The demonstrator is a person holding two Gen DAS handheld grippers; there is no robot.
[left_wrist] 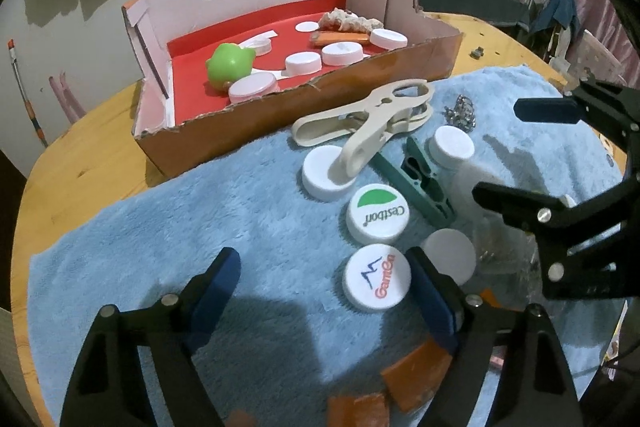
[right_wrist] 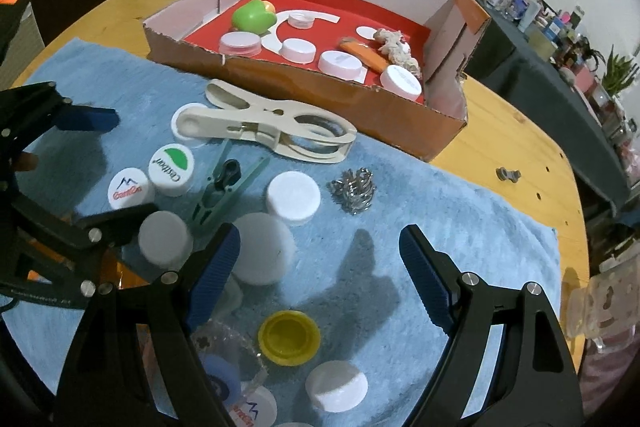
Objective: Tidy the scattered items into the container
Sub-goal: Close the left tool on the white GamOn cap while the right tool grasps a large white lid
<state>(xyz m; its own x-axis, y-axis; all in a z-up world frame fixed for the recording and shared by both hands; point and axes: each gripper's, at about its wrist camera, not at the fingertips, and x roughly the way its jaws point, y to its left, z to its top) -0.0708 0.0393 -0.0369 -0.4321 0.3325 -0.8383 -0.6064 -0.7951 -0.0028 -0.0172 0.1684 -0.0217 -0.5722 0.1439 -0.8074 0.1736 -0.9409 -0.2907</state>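
I judge the job partly done: several white caps and a green toy (left_wrist: 230,65) lie in the cardboard box (left_wrist: 304,115); more caps, a cream clip (right_wrist: 272,133) and a metal chain (right_wrist: 353,190) remain on the blue towel (left_wrist: 160,219). My left gripper (left_wrist: 324,275) and right gripper (right_wrist: 320,259) gape, holding nothing. Wooden table (right_wrist: 508,135), cluttered room.

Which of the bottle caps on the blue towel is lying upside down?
The yellow cap, near the right gripper. Its hollow inside faces up, while the white caps around it lie with their flat tops showing.
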